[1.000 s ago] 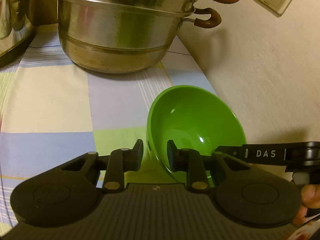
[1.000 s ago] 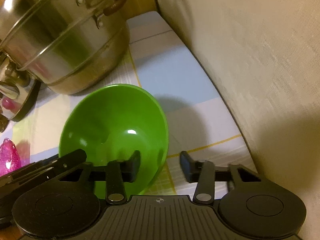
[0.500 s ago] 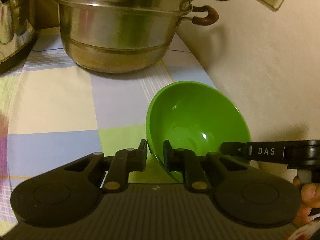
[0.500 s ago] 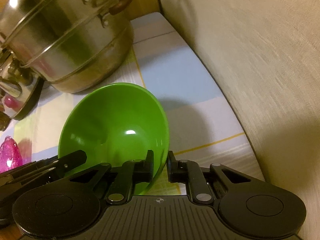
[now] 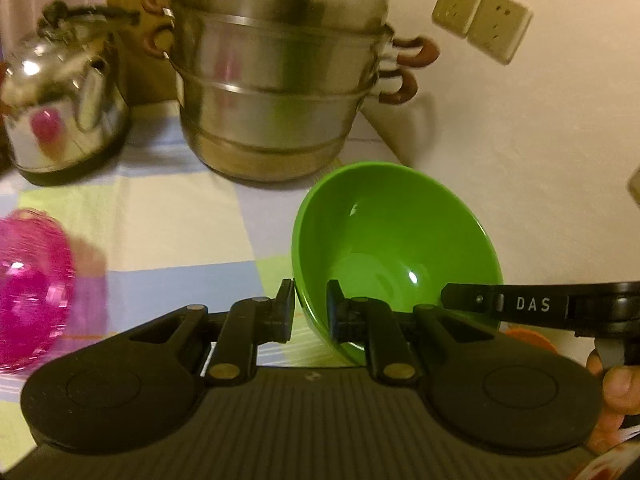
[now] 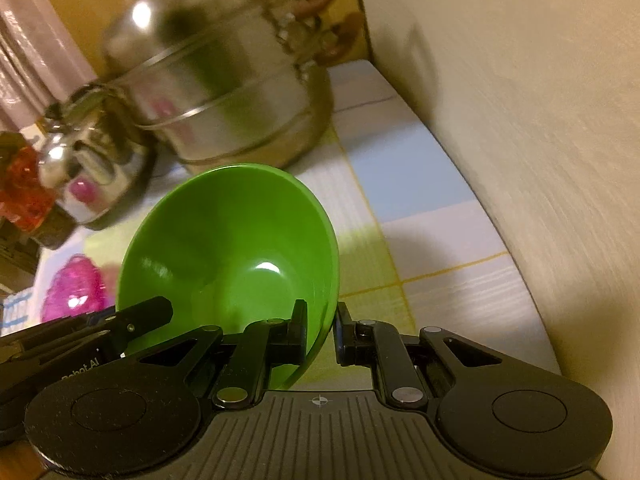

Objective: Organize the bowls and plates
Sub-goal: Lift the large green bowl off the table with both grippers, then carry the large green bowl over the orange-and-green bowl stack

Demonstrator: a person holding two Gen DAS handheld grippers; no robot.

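Note:
A green bowl [image 5: 396, 248] hangs tilted above the checked tablecloth [image 5: 168, 220], held by both grippers on opposite sides of its rim. My left gripper [image 5: 310, 308] is shut on the bowl's left rim, one pad inside and one outside. The right gripper's black finger marked DAS [image 5: 532, 304] reaches in from the right of that view. In the right wrist view the same green bowl [image 6: 236, 248] fills the middle, and my right gripper [image 6: 322, 332] is shut on its right rim. The left gripper's finger [image 6: 132, 320] shows at the bowl's left edge.
A tall steel steamer pot [image 5: 280, 92] stands at the back against the wall [image 5: 520, 160], with a steel kettle [image 5: 60, 104] left of it. A pink clear bowl [image 5: 32, 288] lies at the left. A red clear item [image 6: 24, 188] sits far left. Wall sockets [image 5: 480, 20] are above.
Both grippers closed onto the green bowl's rim, the right one from wide apart. They then lifted the bowl off the cloth; the pot, the kettle and the pink bowl came further into view.

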